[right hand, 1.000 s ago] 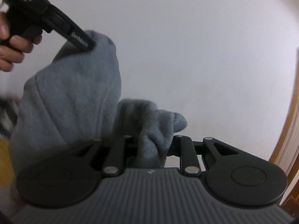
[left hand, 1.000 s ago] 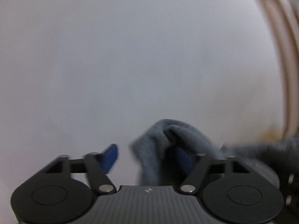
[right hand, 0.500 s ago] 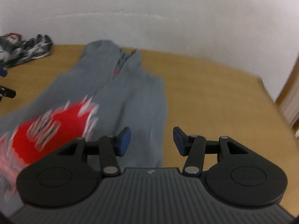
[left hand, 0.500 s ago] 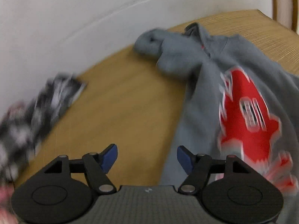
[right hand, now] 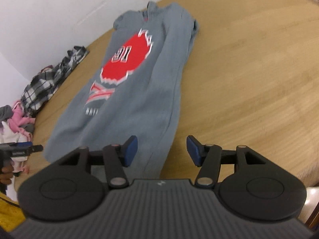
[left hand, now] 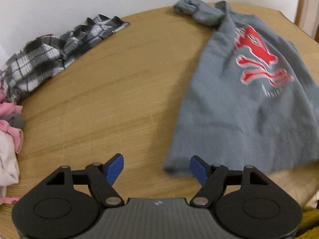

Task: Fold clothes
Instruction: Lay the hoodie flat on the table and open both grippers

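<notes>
Now that both tools have let go of it, the grey sweatshirt (left hand: 245, 91) lies spread face up on the wooden table (left hand: 119, 83), its red print (right hand: 125, 59) showing and its neck end away from both tools. The left tool (left hand: 156, 168) stands open with nothing between its blue pads; the hem's near corner lies just ahead of its right pad, and the rest of the body runs off ahead and to its right. The right tool (right hand: 161, 151) is open too, its jaws having just been opening, and it hovers over the hem's other corner, whose edge runs under the gap between the pads without being pinched. A second ago each tool had a bunch of grey cloth in its jaws, held up in front of a white wall; half a second ago the jaws were already empty and the garment was down on the table. Both views have since swung further down toward the hem end. The laying-out step looks finished, so my reading is that folding proper can begin, probably from the hem or a side, though one sleeve (left hand: 195, 12) is bunched up far ahead near the collar and may need straightening first. Well off to the left tool's left sit a plaid garment (left hand: 59, 47) and a pink and white pile (left hand: 10, 131).
</notes>
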Motion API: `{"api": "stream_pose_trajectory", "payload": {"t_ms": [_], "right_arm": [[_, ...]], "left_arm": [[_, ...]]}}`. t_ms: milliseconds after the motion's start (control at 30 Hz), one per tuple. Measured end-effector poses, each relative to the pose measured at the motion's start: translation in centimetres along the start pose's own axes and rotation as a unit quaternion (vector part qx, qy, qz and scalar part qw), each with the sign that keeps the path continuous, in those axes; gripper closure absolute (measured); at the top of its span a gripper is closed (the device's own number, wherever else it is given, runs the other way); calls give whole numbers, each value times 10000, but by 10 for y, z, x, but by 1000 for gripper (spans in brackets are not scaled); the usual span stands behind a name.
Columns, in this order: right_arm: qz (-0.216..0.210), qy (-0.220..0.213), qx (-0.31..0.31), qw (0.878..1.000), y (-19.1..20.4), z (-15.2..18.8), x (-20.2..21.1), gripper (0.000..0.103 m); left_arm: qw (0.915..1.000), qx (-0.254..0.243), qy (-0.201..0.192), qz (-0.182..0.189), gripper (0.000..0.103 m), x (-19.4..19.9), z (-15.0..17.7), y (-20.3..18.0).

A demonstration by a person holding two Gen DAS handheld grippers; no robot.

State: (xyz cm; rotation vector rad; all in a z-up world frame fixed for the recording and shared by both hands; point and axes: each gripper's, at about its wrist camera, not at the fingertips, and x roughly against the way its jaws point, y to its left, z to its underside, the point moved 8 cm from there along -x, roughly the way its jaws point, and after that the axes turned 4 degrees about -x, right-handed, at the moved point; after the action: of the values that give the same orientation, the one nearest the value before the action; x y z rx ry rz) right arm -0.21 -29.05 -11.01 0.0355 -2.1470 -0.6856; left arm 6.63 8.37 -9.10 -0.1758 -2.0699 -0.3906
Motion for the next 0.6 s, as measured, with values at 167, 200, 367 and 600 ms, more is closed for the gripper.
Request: {"api": "stream_pose_trajectory", "payload": {"t_ms": [167,200,367,600], "right_arm": [[129,55,78,9999,27,43,-8,46],[227,112,123,9996,32,47,-15,46],[528,-54,248,9983,43,44,-34,50],[889,-489,439,9939,56,-6,0,88]], "left_arm": [[9995,17,80,306,27,-11,26,0],[9994,60,68,336,27,-11,28,-3],[9987,208,-46,470,27,-8,29,-14],[9994,211,-82,246,27,-1,28,-27]]}}
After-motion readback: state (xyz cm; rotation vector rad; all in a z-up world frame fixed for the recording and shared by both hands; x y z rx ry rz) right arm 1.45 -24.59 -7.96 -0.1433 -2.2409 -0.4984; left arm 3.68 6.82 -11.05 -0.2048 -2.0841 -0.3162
